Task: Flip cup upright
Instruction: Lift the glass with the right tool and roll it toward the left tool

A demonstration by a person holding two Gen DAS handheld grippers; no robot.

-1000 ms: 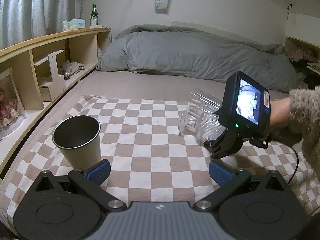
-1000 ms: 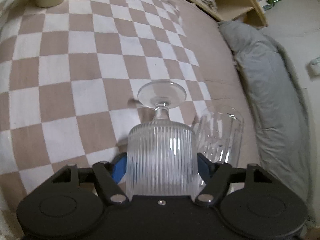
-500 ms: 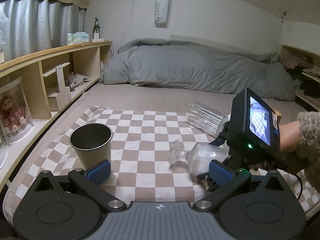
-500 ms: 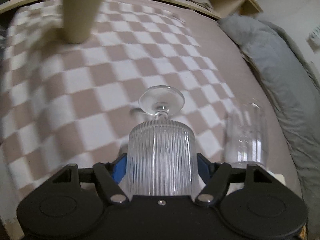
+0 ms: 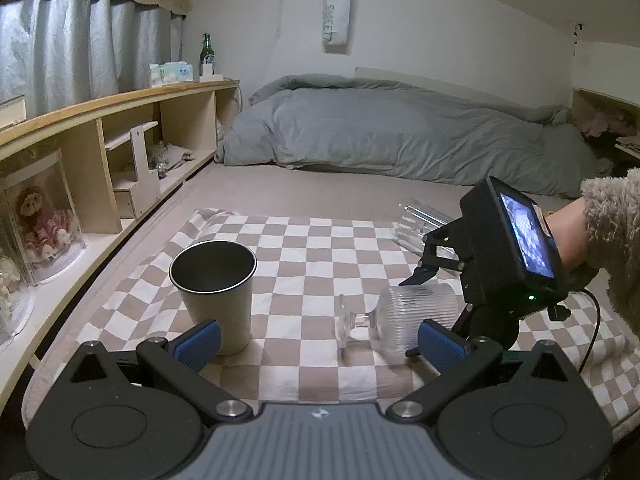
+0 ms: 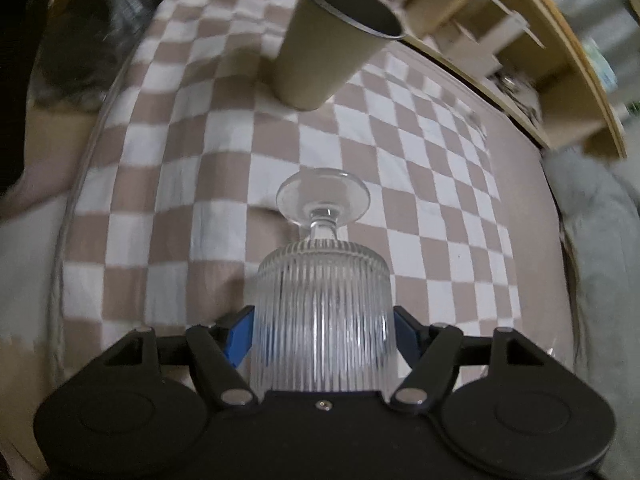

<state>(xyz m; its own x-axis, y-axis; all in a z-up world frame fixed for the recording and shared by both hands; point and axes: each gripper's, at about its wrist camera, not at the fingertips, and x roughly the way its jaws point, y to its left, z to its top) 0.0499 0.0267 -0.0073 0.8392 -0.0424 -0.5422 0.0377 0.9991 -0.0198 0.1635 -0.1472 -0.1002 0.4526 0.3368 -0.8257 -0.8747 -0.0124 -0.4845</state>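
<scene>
A clear ribbed stemmed glass (image 6: 322,304) is held on its side by my right gripper (image 6: 322,334), which is shut on its bowl, the foot pointing away. In the left wrist view the glass (image 5: 404,314) hangs just above the checkered cloth (image 5: 320,264), foot to the left, with the right gripper (image 5: 436,304) behind it. My left gripper (image 5: 318,344) is open and empty, low at the cloth's near edge. A beige metal cup (image 5: 214,292) stands upright by its left finger.
A second clear ribbed glass (image 5: 420,226) lies on its side at the cloth's far right. The beige cup (image 6: 332,52) is beyond the held glass in the right wrist view. A wooden shelf (image 5: 100,148) runs along the left. A grey duvet (image 5: 400,140) lies behind.
The right gripper has carried the stemmed glass away from the other lying glass toward the near edge and lowered it, still horizontal. The left gripper has pulled back and stays open.
</scene>
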